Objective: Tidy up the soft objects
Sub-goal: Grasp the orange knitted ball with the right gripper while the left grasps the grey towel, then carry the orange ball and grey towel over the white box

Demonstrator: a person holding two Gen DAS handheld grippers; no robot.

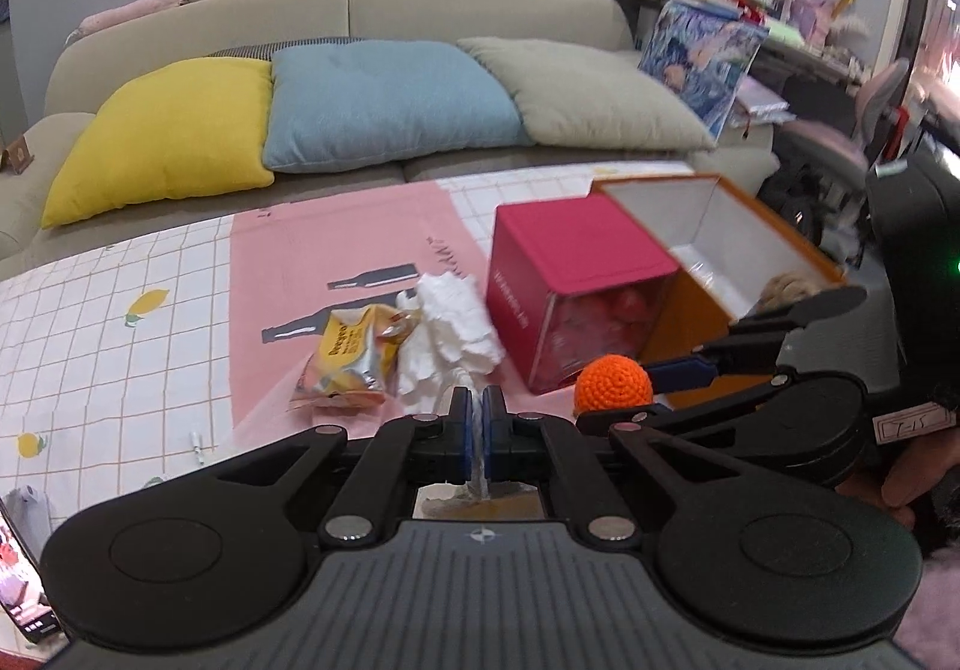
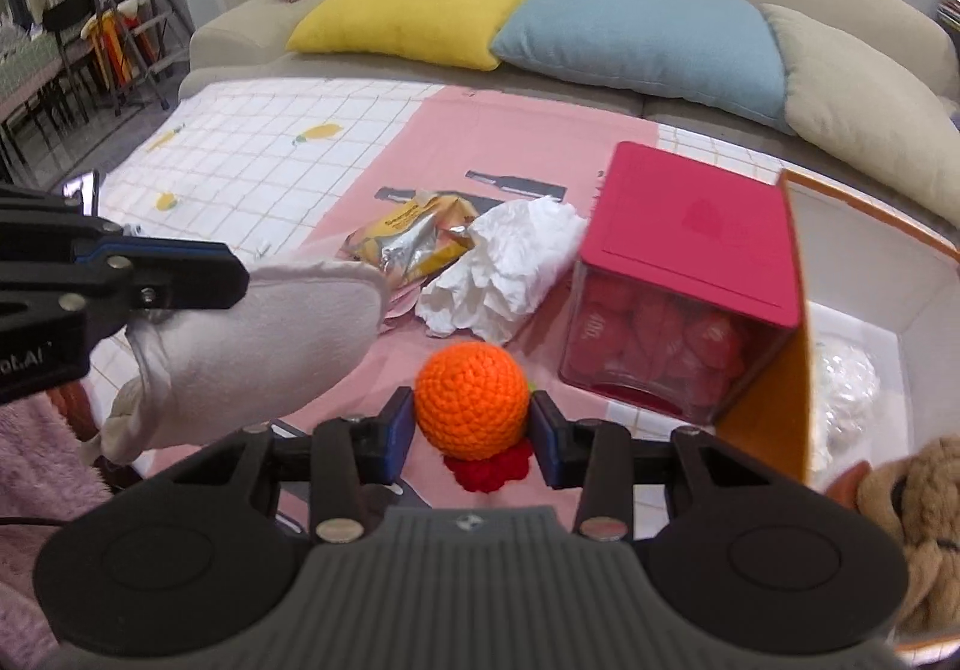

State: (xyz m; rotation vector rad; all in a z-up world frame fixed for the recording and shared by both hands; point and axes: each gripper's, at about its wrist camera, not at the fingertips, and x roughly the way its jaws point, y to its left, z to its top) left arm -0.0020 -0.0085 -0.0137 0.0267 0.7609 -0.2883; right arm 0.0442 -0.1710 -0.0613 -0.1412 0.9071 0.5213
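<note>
Left tool (image 1: pixel 478 406) clenched on one white cloth (image 2: pixel 270 334); right tool (image 2: pixel 473 418) grasping one orange ball (image 2: pixel 471 391).

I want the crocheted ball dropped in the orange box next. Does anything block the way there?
Partly. The pink-lidded box stands ahead of the orange crocheted ball, against the orange box's wall. Held in the right gripper, the ball must clear that wall.

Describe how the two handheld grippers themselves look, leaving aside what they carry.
Both match. The left gripper and right gripper have black linkage arms with silver rivets, blue pads on the fingers, and a ribbed grey body flanked by round black discs. A handwritten white label sits on the right one's side.
</note>
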